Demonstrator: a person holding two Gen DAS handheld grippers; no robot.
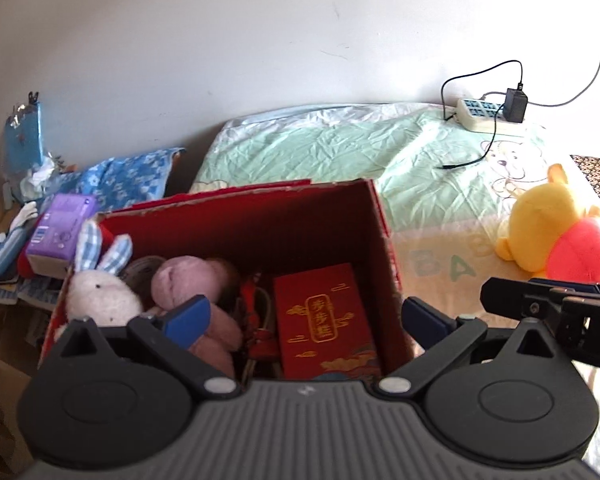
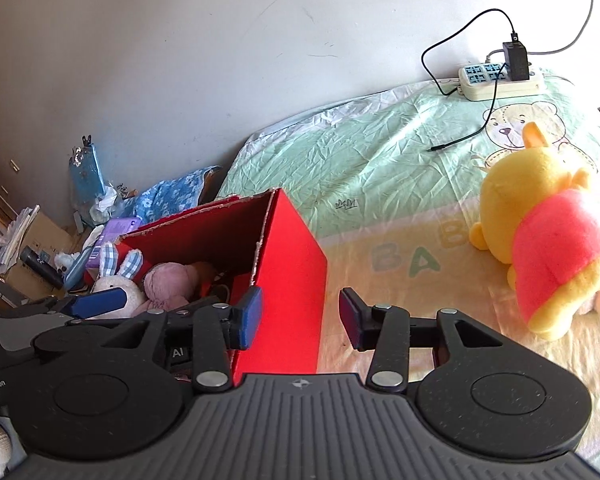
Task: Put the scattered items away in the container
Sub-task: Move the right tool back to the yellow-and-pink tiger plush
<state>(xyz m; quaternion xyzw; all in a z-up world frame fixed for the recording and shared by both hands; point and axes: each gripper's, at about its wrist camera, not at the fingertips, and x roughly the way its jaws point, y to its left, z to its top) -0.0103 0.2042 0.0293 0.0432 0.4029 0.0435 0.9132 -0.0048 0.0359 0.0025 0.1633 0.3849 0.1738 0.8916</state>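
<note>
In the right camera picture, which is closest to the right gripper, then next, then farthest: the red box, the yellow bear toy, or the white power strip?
From the right gripper:
1. Red box, right at its fingertips, slightly left.
2. Yellow bear toy, lying on the bed to the right.
3. White power strip, far back by the wall.

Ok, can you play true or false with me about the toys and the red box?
1. The bunny with checked ears is inside the red box. True.
2. The yellow bear is in the box. False: it lies on the bed, outside the box.
3. The left gripper is holding the pink plush. False: its jaws are open, holding nothing.
4. A red packet with gold writing is in the box. True.
5. The right gripper is open. True.
</note>
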